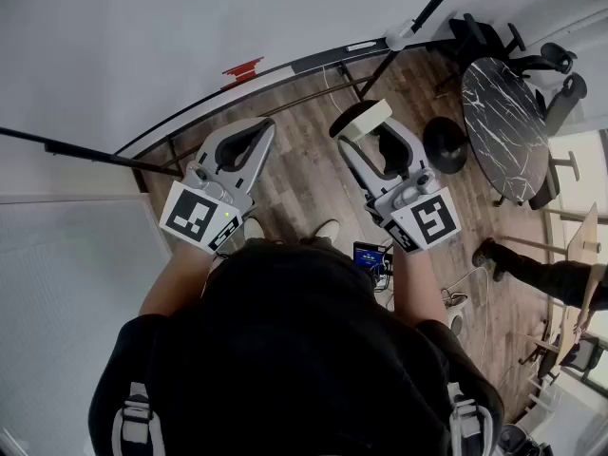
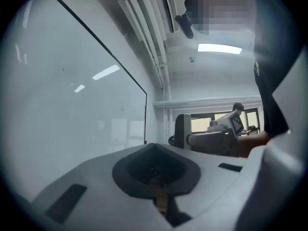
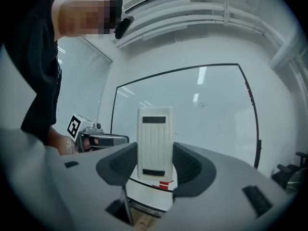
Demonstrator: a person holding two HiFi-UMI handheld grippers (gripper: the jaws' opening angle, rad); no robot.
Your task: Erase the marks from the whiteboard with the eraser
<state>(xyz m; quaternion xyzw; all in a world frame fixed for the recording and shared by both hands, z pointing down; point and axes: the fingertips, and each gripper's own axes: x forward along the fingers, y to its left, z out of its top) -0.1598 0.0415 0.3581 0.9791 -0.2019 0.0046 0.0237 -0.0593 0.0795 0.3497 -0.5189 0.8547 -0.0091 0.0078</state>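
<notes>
The whiteboard (image 1: 190,27) (image 3: 192,114) fills the wall ahead inside a thin black frame. One small round mark (image 3: 201,105) shows at its upper right, and a faint speck (image 2: 121,109) appears in the left gripper view. My right gripper (image 1: 366,126) (image 3: 155,165) is shut on the white ribbed eraser (image 1: 364,119) (image 3: 154,146), held upright a short way off the board. To its left, my left gripper (image 1: 263,131) (image 2: 155,162) is shut with nothing in it, also short of the board. Each gripper shows in the other's view.
A red object (image 1: 242,68) (image 3: 163,184) rests at the board's lower edge. A black pole (image 1: 76,150) crosses at left. A round dark marble table (image 1: 503,126) and chairs stand at right, with another person's leg (image 1: 541,272) beyond. Wood floor lies below.
</notes>
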